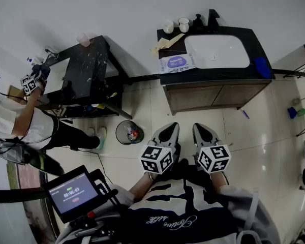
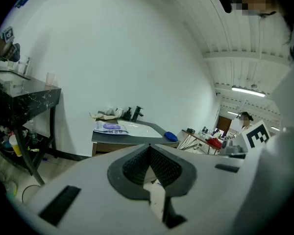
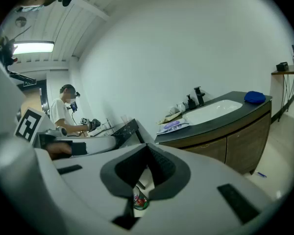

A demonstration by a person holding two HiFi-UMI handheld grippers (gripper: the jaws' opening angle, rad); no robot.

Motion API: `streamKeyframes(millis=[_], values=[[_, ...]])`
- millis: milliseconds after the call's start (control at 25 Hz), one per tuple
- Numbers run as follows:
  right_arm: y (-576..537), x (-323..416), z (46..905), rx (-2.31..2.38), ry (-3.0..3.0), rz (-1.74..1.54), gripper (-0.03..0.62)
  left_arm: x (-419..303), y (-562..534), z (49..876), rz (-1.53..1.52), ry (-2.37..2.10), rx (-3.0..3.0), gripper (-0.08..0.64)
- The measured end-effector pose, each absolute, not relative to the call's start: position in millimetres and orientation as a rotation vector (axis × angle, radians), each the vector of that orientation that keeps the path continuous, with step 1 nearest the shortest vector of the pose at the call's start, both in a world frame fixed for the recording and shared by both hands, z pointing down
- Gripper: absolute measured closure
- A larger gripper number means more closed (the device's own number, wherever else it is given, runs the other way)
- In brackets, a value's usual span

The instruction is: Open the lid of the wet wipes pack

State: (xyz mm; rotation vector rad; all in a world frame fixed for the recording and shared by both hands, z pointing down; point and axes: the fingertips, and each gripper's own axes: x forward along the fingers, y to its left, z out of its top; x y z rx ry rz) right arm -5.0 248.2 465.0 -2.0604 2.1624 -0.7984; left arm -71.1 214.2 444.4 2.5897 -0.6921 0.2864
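The wet wipes pack, white with a purple label, lies flat on the dark vanity counter, left of the white sink. Its lid looks closed. Both grippers hang over the floor close to my body, well short of the vanity. My left gripper and right gripper point toward the cabinet, each shut with nothing between the jaws. The left gripper view shows the pack far beyond the shut left gripper. In the right gripper view the pack lies far past the right gripper.
A black marble side table stands left of the vanity, with another person working beside it. A round wastebasket sits on the tiled floor ahead of me on the left. Cups, a dispenser and faucet line the counter's back; a blue cloth lies right.
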Motion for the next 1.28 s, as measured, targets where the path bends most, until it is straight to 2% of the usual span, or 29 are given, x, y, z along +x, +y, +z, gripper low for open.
streamKeyframes(millis=[240, 600, 1280], values=[[249.7, -6.0, 473.1, -2.055, 2.171, -0.819, 0.594, -69.4, 212.2, 452.1, 0.303, -0.692, 2.583, 0.561], [159.9, 45.2, 474.7, -2.131, 2.101, -0.839, 0.594, -22.4, 106.8, 455.4, 0.298, -0.633, 2.575, 0.561], [34.0, 87.3, 463.5, -2.276, 2.003, -0.796, 0.593, 21.1, -55.8, 480.0, 0.312, -0.564, 2.542, 0.561]])
